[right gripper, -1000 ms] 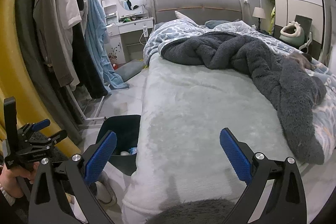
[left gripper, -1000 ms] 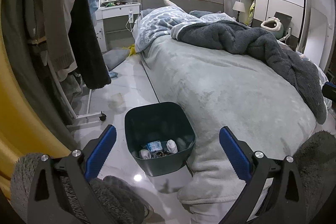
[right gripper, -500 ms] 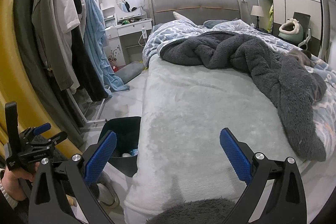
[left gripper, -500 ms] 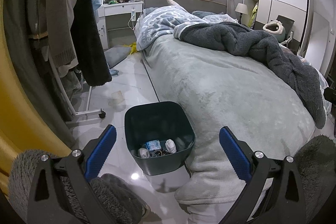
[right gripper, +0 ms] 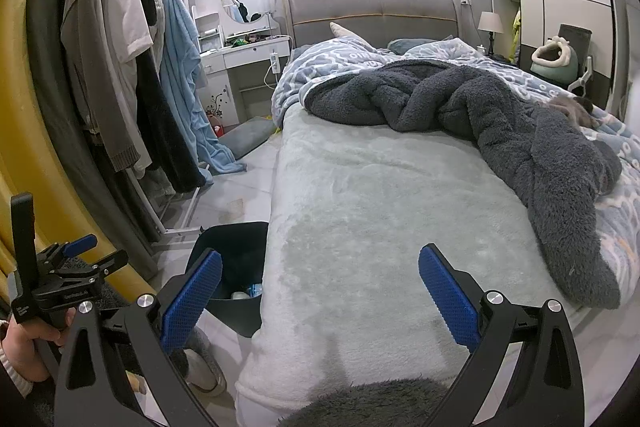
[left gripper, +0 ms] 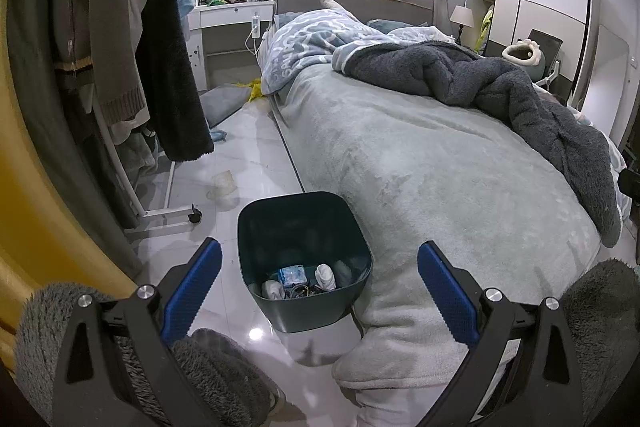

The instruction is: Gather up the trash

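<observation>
A dark green trash bin (left gripper: 280,227) stands on the floor against the bed's near left corner, with several bits of trash (left gripper: 298,281) at its bottom. It also shows in the right wrist view (right gripper: 236,251). My left gripper (left gripper: 318,283) is open and empty, above and just in front of the bin. My right gripper (right gripper: 320,287) is open and empty over the foot of the bed. A pale crumpled scrap (left gripper: 222,183) lies on the floor beyond the bin.
The bed (left gripper: 420,163) with a grey sheet and a dark fleece blanket (left gripper: 500,91) fills the right. A clothes rack (left gripper: 152,67) with hanging clothes stands left, its wheeled base (left gripper: 176,217) by the bin. A white dresser (left gripper: 228,23) is far back.
Both grippers have drifted slightly; the left view has tilted up a little, showing more of the room. Both stay open and empty. The bin has not moved.
</observation>
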Available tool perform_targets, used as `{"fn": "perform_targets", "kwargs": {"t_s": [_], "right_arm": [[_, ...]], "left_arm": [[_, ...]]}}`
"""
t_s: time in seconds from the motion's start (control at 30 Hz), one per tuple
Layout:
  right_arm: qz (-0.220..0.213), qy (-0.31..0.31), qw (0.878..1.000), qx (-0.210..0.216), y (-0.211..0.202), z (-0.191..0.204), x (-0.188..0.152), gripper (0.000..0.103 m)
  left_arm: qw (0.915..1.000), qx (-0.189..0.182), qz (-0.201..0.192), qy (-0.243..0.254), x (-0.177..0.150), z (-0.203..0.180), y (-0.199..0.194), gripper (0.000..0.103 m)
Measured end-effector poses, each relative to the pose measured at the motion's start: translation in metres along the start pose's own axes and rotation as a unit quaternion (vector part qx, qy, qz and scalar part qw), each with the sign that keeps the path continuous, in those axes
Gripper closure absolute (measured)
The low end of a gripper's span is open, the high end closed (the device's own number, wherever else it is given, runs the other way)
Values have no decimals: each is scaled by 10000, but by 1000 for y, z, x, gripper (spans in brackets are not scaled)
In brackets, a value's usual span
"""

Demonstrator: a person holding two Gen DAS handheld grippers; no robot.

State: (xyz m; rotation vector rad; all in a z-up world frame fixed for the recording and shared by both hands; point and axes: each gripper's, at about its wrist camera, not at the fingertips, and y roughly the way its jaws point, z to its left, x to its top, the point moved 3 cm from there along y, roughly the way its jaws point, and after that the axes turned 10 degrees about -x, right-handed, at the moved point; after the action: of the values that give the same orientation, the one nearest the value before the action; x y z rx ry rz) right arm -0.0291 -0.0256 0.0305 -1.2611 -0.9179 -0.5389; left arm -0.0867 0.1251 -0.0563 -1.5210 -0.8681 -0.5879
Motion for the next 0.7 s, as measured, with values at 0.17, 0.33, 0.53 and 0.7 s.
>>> {"fn": "perform_targets", "kwargs": {"t_s": [0.17,0.33,0.53,0.7], "right_arm": [[-1,-3,10000,3,0,0,0,3],[2,-8,10000,-5,0,1,0,3],[0,7,10000,-5,0,1,0,3],[0,-7,10000,-7,0,1,0,3]], "left_arm": [[10000,0,4,-22,-1,0,0,3],[10000,-2,7,-22,-2,0,0,3],[10000,-9,6,-24,-1,1,0,3],[10000,-9,6,-19,-1,2,0,3]]}}
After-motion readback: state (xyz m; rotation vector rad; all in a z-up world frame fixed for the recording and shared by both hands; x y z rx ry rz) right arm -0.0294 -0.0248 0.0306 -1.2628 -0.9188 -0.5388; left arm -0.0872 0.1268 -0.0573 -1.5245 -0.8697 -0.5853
